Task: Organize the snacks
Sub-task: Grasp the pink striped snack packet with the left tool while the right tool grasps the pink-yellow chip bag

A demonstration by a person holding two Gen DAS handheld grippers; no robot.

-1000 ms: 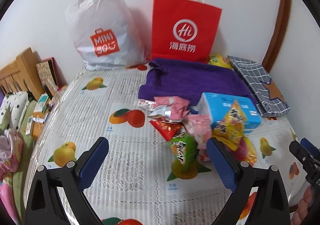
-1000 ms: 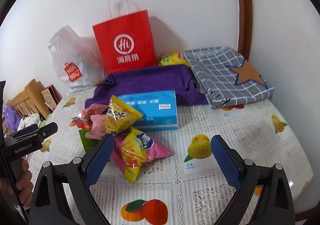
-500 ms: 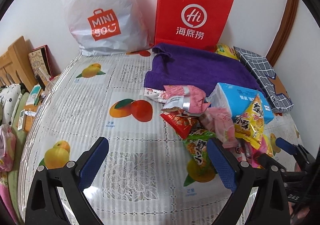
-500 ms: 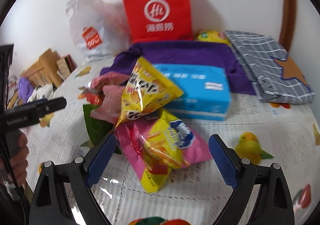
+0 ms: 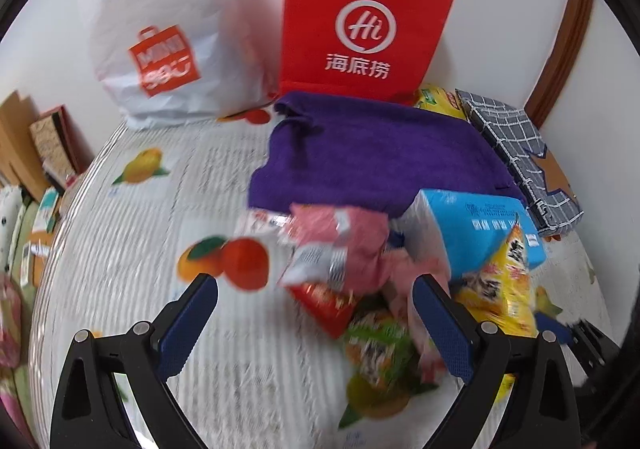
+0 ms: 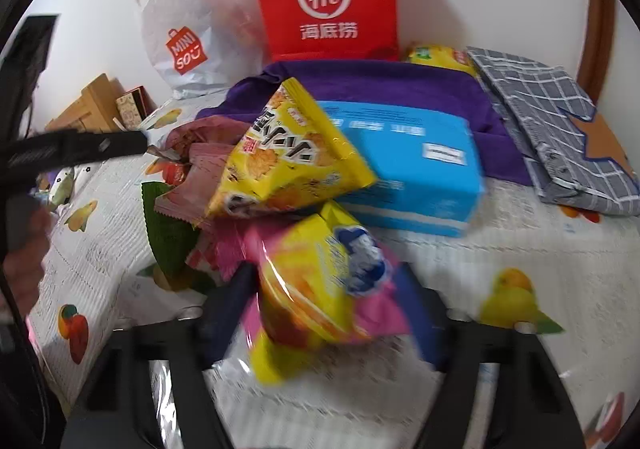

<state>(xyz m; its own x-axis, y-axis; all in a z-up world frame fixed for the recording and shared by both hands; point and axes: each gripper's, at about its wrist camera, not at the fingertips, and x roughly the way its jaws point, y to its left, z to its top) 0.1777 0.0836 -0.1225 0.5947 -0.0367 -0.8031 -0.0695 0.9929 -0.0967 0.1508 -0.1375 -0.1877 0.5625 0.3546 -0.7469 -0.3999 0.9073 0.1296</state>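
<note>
Your right gripper (image 6: 326, 297) has just been closing its jaws, and the pink and yellow snack bag (image 6: 320, 285) now sits between the 2 blue pads; the blur there hides whether the pads press on it, so you cannot tell if it is gripped. That bag lies at the near edge of the snack pile on the fruit-print tablecloth (image 6: 460, 277). Just behind it a yellow cracker bag (image 6: 288, 157) leans against the blue tissue box (image 6: 420, 169), with a pale pink packet (image 6: 192, 185) and a green packet (image 6: 168, 233) to its left.

Your left gripper (image 5: 316, 313) has its jaws spread wide with nothing clamped. Between and beyond its pads you see a red packet (image 5: 324, 301), a green snack packet (image 5: 376, 353) and a pink packet (image 5: 340, 245), all blurred. Behind the pile lies a purple towel (image 5: 380, 157), then a red paper bag (image 5: 360, 25) and a white plastic bag (image 5: 168, 41) against the wall
</note>
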